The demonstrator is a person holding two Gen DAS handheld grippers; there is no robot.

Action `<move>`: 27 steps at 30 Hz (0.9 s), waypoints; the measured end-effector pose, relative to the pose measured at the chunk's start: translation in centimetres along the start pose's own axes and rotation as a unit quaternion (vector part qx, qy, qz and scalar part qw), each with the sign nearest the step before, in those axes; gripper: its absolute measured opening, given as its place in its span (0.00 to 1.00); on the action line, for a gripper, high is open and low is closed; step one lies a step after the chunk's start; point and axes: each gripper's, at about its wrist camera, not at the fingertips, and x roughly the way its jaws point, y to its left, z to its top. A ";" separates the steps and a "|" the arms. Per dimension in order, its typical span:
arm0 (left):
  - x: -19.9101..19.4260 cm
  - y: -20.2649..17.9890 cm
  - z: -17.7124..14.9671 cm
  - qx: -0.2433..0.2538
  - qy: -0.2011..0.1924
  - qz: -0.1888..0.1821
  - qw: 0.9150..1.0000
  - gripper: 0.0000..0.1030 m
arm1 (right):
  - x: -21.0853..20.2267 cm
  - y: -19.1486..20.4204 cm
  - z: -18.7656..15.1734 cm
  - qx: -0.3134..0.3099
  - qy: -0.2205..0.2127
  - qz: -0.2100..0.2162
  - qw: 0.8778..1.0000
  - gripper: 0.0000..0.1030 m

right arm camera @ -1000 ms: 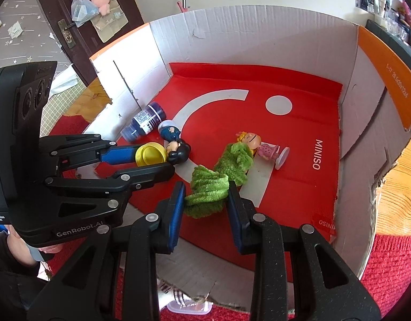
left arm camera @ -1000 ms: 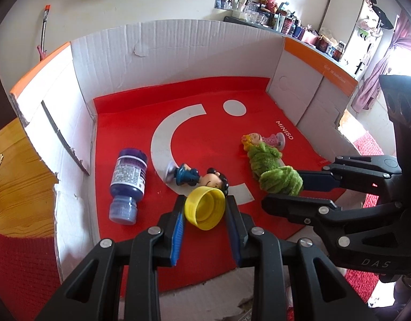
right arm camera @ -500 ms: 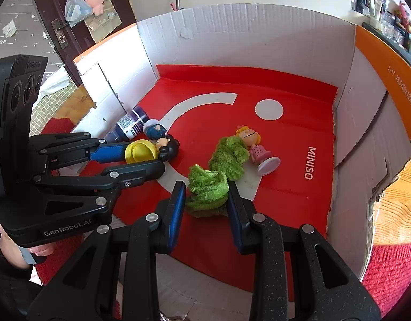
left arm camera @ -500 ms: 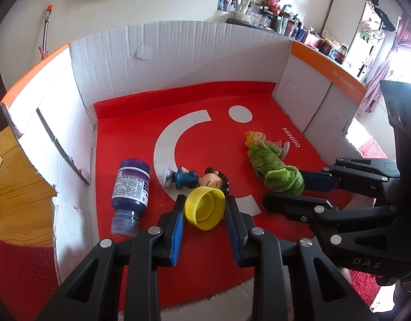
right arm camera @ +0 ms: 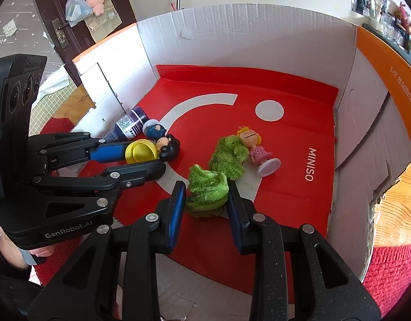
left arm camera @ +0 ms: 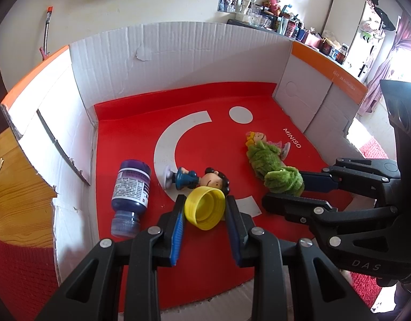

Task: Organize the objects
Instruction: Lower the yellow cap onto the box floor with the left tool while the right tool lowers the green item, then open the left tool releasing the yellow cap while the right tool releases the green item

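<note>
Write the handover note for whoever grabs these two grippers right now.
Left gripper: shut on the yellow bottle cap, over the box's red floor.
Right gripper: shut on one end of the green fuzzy cloth; its other end lies beside the blonde doll.
Lying in the cardboard box: purple bottle, capless, and dark-haired boy figurine.
Done: both picks. Left: place the cap and cloth, then sort the rest.
</note>
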 end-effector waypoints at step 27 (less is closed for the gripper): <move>-1.8 0.3 -0.2 -0.003 -0.020 0.012 1.000 0.45 | -1.3 0.5 -0.7 0.006 -0.011 0.007 1.000 0.56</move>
